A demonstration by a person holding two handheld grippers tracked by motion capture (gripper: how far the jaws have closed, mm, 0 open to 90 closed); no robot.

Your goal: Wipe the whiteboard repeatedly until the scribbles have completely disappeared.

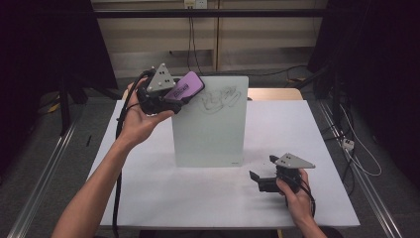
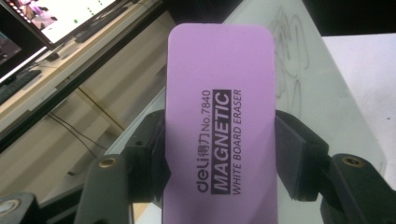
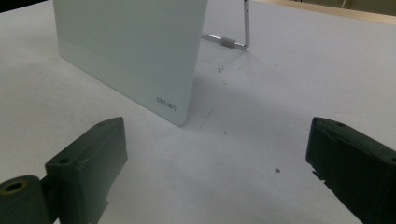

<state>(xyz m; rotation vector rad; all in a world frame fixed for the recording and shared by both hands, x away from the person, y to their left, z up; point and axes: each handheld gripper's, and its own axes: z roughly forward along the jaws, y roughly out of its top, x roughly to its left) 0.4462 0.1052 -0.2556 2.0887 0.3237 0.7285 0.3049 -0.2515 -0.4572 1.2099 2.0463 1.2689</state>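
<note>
Holding a purple eraser (image 1: pixel 187 85) clamped between its fingers at the top left corner of the upright whiteboard (image 1: pixel 210 129), the left gripper (image 1: pixel 174 100) should press it flat across the scribble (image 1: pixel 221 97), while the right gripper (image 1: pixel 262 173) rests wide open on the surface (image 1: pixel 163 183).

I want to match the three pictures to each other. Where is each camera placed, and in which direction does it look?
High view: above the person's side, looking forward and down on the white table; both forearms show.
Left gripper view: on the left gripper, looking along its fingers at the purple rectangular whiteboard eraser.
Right gripper view: on the right gripper, low over the table, open fingers showing.
Shared: the upright pale glass board appears in all three.
</note>
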